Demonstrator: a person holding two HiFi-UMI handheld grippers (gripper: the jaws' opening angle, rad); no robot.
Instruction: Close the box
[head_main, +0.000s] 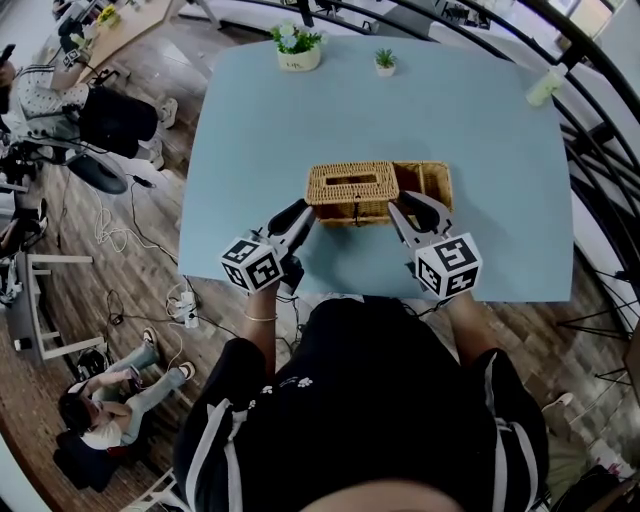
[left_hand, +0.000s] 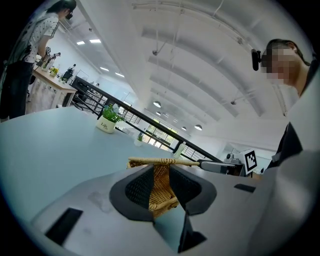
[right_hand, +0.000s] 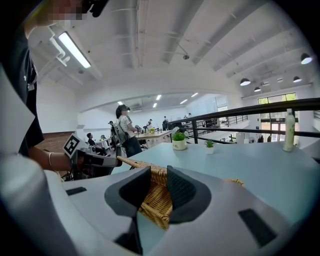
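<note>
A woven wicker box (head_main: 425, 183) stands in the middle of the light blue table (head_main: 480, 130). Its slotted lid (head_main: 352, 185) lies over the left part, and the right part shows open. My left gripper (head_main: 300, 218) is at the box's front left corner, jaws slightly apart with nothing pressed between them. My right gripper (head_main: 412, 208) is at the front right, also narrowly open. In the left gripper view the wicker wall (left_hand: 161, 187) shows through the gap, with the lid's edge (left_hand: 160, 161) above. The right gripper view shows the box (right_hand: 155, 200) just beyond the jaws.
Two small potted plants (head_main: 298, 45) (head_main: 385, 62) stand at the table's far edge, and a pale bottle (head_main: 545, 87) at the far right corner. A black railing (head_main: 590, 110) runs on the right. People (head_main: 60, 95) and cables (head_main: 185, 300) are on the floor to the left.
</note>
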